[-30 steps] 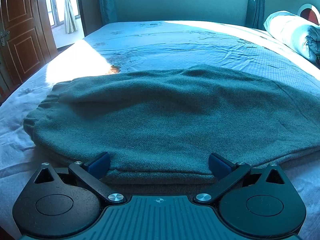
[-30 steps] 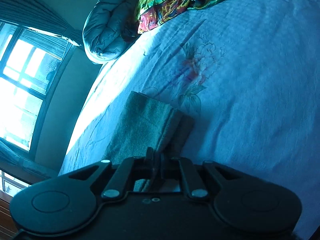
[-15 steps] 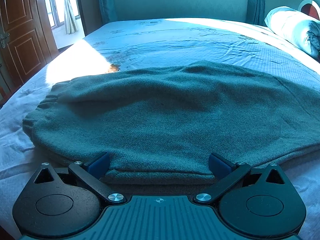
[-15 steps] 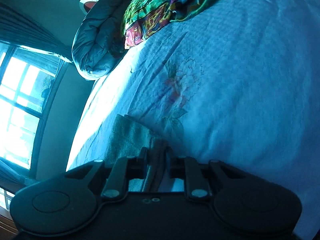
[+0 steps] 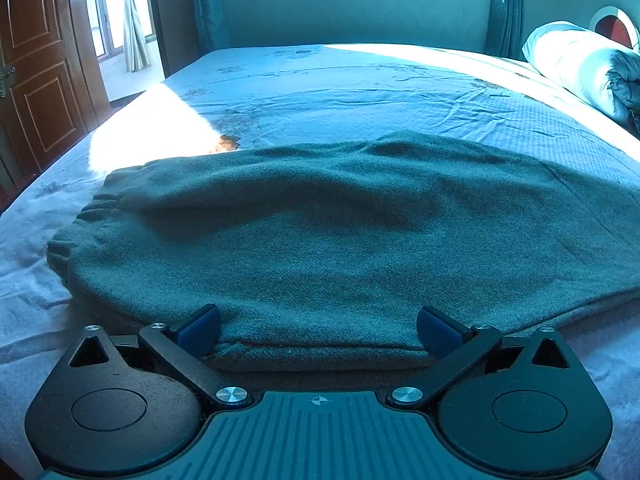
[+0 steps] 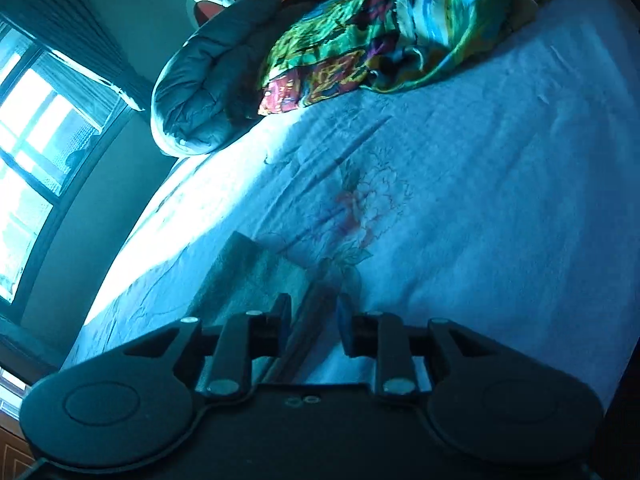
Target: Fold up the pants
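Green pants (image 5: 320, 240) lying folded lengthwise on bed sheet (image 5: 360, 92). Left gripper (image 5: 318, 330) spread wide at near hem, gripping nothing. Right gripper (image 6: 312, 320) opening, cuff edge between pads, unpressed. Risk: released cuff springing back, layers slipping out of line.

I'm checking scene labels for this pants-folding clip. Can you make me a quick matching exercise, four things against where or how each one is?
Things:
1. pants
2. door
3. patterned cloth
4. left gripper

Descriptions:
A. brown wood, at the far left of the left wrist view
B. many-coloured, bunched near the head of the bed
C. dark green, lying flat on the sheet
D. jaws wide apart at the pants' near edge

Pairs: 1-C, 2-A, 3-B, 4-D
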Tool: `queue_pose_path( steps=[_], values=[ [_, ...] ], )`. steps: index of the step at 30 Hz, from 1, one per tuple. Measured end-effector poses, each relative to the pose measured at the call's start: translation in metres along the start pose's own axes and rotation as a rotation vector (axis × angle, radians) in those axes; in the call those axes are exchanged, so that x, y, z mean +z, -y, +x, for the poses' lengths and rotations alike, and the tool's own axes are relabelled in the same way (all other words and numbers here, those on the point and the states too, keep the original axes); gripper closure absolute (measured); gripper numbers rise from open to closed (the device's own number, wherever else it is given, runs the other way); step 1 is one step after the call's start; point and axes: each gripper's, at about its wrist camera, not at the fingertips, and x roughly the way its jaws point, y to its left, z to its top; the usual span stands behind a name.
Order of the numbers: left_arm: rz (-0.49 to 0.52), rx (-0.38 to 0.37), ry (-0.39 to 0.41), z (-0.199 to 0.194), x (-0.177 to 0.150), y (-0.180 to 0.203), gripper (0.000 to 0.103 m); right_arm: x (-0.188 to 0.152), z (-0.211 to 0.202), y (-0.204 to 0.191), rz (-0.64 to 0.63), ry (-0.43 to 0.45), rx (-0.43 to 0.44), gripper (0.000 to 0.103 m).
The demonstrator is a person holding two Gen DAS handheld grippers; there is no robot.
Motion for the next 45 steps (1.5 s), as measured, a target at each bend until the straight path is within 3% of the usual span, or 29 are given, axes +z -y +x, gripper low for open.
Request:
queue_pose_path(
  steps=[1,3,6,12,18,25,26,30,33,35,37,38,43,45],
  values=[
    [-0.013,0.002,0.007,-0.001,-0.001,-0.001,0.0,-0.013,-0.006,-0.012,-0.008,-0.02,0.046,0.087],
    [-0.054,0.019,0.025,-0.006,-0.004,-0.003,0.0,-0.042,0.001,-0.033,0.008,-0.148,0.16,0.087],
    [-0.09,0.046,0.046,-0.014,-0.01,-0.005,0.0,-0.091,0.018,-0.064,-0.004,-0.291,0.229,0.087],
    [-0.174,0.077,0.038,-0.027,-0.027,-0.034,0.0,-0.159,0.037,-0.113,0.034,-0.464,0.315,0.087],
    [-0.195,0.068,0.045,-0.031,-0.033,-0.052,0.0,-0.196,0.052,-0.139,0.075,-0.59,0.325,0.086],
    [-0.204,0.053,0.059,-0.032,-0.031,-0.06,0.0,-0.213,0.068,-0.15,0.098,-0.606,0.305,0.09],
    [-0.204,0.051,0.058,-0.031,-0.031,-0.061,0.0,-0.213,0.068,-0.154,0.078,-0.591,0.306,0.103],
    [-0.206,0.053,0.067,-0.033,-0.03,-0.066,0.0,-0.206,0.034,-0.176,-0.065,-0.488,0.384,0.103],
    [-0.205,0.063,0.075,-0.032,-0.03,-0.065,0.0,-0.209,0.039,-0.168,-0.085,-0.513,0.329,0.103],
    [-0.205,0.061,0.067,-0.028,-0.028,-0.065,0.0,-0.219,0.061,-0.151,-0.047,-0.606,0.264,0.103],
    [-0.195,0.064,0.075,-0.027,-0.024,-0.064,0.0,-0.211,0.058,-0.143,0.003,-0.624,0.285,0.102],
    [-0.188,0.065,0.084,-0.028,-0.023,-0.064,0.0,-0.202,0.047,-0.146,-0.045,-0.603,0.289,0.091],
    [-0.124,0.124,0.12,-0.017,-0.005,-0.068,0.0,-0.17,0.029,-0.191,-0.289,-0.468,0.398,0.091],
    [-0.131,0.145,0.125,-0.01,0.006,-0.076,0.0,-0.172,0.05,-0.223,-0.386,-0.492,0.425,0.09]
  ],
)
